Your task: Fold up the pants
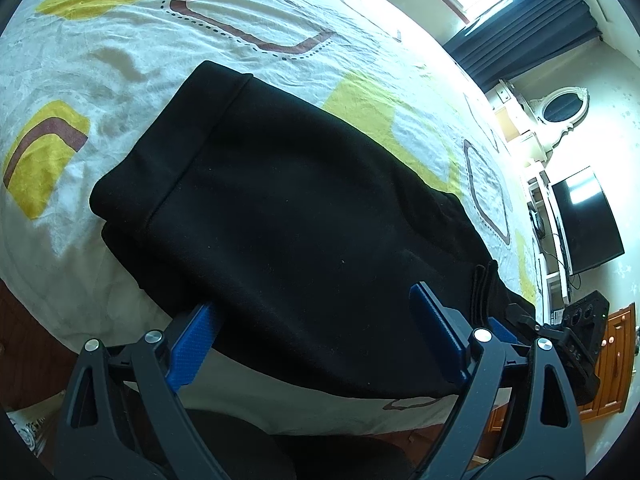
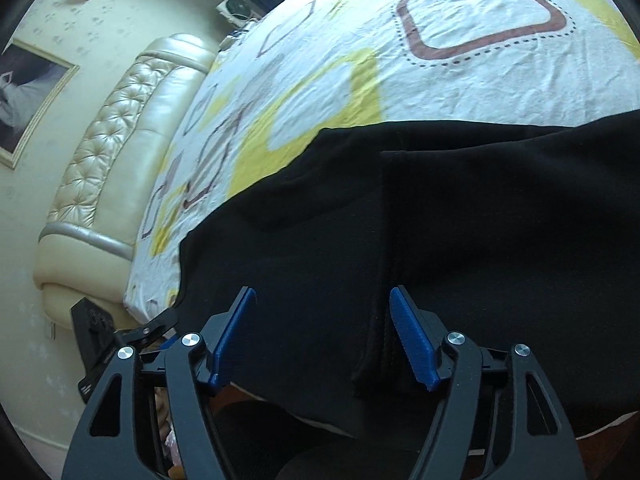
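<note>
Black pants (image 1: 288,208) lie folded in layers on a bed with a white sheet patterned in yellow and brown (image 1: 120,60). The pants also fill the lower right of the right wrist view (image 2: 460,220). My left gripper (image 1: 316,320) is open, its blue pads spread over the near edge of the pants, holding nothing. My right gripper (image 2: 324,320) is open just above the near edge of the pants by a dark seam fold (image 2: 380,340), holding nothing. The other gripper's black body shows at the right edge of the left wrist view (image 1: 560,340).
A padded cream headboard (image 2: 120,152) stands at the left of the bed. A framed picture (image 2: 24,100) hangs on the wall. A dark TV (image 1: 584,220), white shelves, dark curtains (image 1: 528,28) and a wooden cabinet (image 1: 612,360) stand beyond the bed's right side.
</note>
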### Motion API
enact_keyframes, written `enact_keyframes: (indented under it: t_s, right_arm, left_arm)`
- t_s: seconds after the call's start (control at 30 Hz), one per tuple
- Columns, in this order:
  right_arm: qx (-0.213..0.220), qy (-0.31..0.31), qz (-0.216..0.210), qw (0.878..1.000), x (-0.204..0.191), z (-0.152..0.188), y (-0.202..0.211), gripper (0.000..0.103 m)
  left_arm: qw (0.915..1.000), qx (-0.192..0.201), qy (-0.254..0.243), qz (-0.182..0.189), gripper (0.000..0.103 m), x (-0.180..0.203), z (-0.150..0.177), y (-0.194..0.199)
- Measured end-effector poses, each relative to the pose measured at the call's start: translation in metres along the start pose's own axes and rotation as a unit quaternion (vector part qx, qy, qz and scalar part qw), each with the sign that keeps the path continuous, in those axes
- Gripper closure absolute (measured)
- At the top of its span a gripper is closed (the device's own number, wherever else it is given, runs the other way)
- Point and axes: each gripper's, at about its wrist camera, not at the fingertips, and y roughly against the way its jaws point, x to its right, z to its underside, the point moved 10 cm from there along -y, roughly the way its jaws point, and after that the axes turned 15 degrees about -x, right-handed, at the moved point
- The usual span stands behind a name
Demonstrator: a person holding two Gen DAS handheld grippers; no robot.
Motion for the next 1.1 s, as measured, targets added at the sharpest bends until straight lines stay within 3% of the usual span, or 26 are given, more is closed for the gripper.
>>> enact_keyframes:
  t_s: [0.07, 0.2, 0.33, 0.4, 0.5, 0.63, 0.67, 0.7, 0.8, 0.97, 1.07, 1.1]
  right_arm:
    - [0.01, 0.013, -0.031, 0.999, -0.008, 0.004, 0.021, 0.034]
    - [0.082, 0.019, -0.015, 0.996, 0.012, 0.009, 0.097, 0.03]
    - [0.162, -0.052, 0.044, 0.985, 0.098, 0.021, 0.174, 0.024]
    - [0.185, -0.122, 0.04, 0.974, 0.152, 0.037, 0.191, 0.024]
    - [0.175, -0.2, -0.018, 0.964, 0.21, 0.064, 0.177, 0.024]
    - [0.145, -0.227, -0.126, 0.955, 0.223, 0.075, 0.142, 0.024]
    - [0.146, -0.227, -0.128, 0.954, 0.224, 0.075, 0.139, 0.024]
    - [0.146, -0.222, -0.125, 0.956, 0.222, 0.074, 0.138, 0.032]
    - [0.127, -0.215, -0.093, 0.964, 0.227, 0.079, 0.135, 0.067]
    - [0.126, -0.209, -0.095, 0.965, 0.226, 0.082, 0.137, 0.07]
    - [0.127, -0.185, -0.062, 0.973, 0.213, 0.072, 0.151, 0.066]
    - [0.135, -0.173, -0.044, 0.975, 0.208, 0.066, 0.159, 0.055]
  left_arm:
    - [1.0, -0.003, 0.0, 0.004, 0.012, 0.0, 0.0, -0.001]
    - [1.0, -0.006, -0.005, 0.004, 0.012, 0.002, 0.003, -0.003]
    - [0.9999, -0.011, -0.004, 0.005, 0.012, 0.003, 0.004, -0.005]
    - [0.9999, -0.014, -0.004, 0.005, 0.012, 0.003, 0.005, -0.006]
    - [0.9998, -0.017, -0.004, 0.002, 0.012, 0.002, 0.006, -0.008]
    - [0.9997, -0.024, -0.006, 0.001, 0.012, 0.004, 0.008, -0.011]
    - [0.9996, -0.026, -0.007, 0.0, 0.012, 0.003, 0.007, -0.012]
    - [0.9996, -0.027, -0.008, -0.001, 0.012, 0.003, 0.008, -0.013]
    - [0.9995, -0.03, -0.01, 0.0, 0.012, 0.005, 0.01, -0.014]
    - [0.9993, -0.035, -0.015, 0.001, 0.012, 0.006, 0.012, -0.017]
    - [0.9993, -0.034, -0.016, 0.004, 0.012, 0.006, 0.012, -0.015]
    - [0.9993, -0.034, -0.016, 0.005, 0.012, 0.006, 0.011, -0.015]
